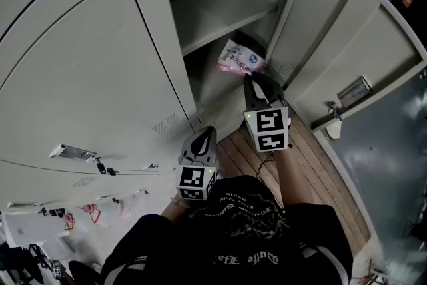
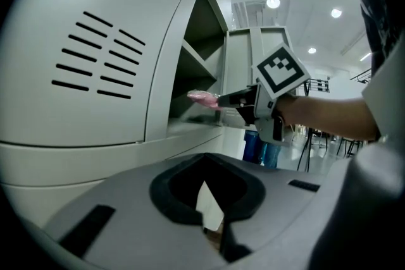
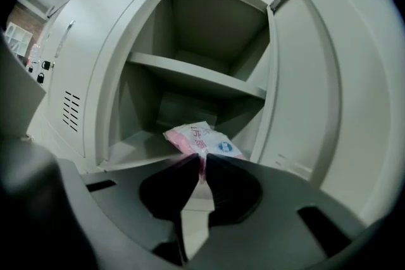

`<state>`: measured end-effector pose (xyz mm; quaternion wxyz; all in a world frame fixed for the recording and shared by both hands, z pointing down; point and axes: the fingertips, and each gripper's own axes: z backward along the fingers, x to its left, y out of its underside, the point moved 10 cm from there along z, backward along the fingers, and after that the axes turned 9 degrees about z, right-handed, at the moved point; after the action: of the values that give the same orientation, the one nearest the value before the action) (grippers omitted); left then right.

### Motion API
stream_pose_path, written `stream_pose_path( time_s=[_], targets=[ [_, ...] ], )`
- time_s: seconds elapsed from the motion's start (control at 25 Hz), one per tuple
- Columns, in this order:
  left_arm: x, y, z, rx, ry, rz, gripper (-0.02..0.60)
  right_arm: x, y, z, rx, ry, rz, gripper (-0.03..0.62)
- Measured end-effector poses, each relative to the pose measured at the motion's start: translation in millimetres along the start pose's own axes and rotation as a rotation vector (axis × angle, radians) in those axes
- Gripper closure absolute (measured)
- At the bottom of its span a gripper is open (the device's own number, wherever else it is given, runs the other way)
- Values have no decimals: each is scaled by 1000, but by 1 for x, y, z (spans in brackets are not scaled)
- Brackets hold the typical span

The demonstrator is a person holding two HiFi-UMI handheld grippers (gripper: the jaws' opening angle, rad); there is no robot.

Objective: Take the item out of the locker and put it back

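A bank of grey metal lockers (image 1: 87, 70) stands on a wooden plank floor (image 1: 303, 163). One locker (image 3: 190, 73) is open, its door (image 1: 347, 30) swung wide. At its mouth, under the shelf (image 3: 196, 76), the right gripper (image 3: 203, 161) pinches the near edge of a pink-and-white packet (image 3: 199, 138). The packet is held flat, its long side across the opening, its red print and blue logo unreadable. The left gripper (image 2: 204, 161) is closed on nothing, low by the vented door (image 2: 95, 54).

A bank of pale grey sheet-steel lockers (image 1: 100, 77) is shown, its closed doors pierced by short black vent slots (image 2: 98, 57). At its foot, a strip of brown wooden floor planks (image 1: 313, 163) is bordered by a glossy grey-blue floor (image 1: 387, 163). Round white ceiling lamps (image 2: 273, 3) are lit overhead.
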<state>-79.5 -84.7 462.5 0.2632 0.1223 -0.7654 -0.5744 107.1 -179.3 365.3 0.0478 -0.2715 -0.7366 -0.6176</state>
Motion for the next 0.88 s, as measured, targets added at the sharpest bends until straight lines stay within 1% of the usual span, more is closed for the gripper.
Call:
stream_pose_path(
  time_s=[0.24,0.4,0.56,0.88],
  targets=[
    [-5,-5,2,-27,-24,-2,575,0,4,30,-37,23,-34,557],
    [-9,-8,4,-41,-32,2,575,4,15,46,-46,40,-61,559],
    [-14,-7,4,-46,-35,3,575,12,31,62,-26,53,-89,559],
    [-17,-7,1,-60,-37,2,575,25,51,86,-4,61,-131,559]
  ],
)
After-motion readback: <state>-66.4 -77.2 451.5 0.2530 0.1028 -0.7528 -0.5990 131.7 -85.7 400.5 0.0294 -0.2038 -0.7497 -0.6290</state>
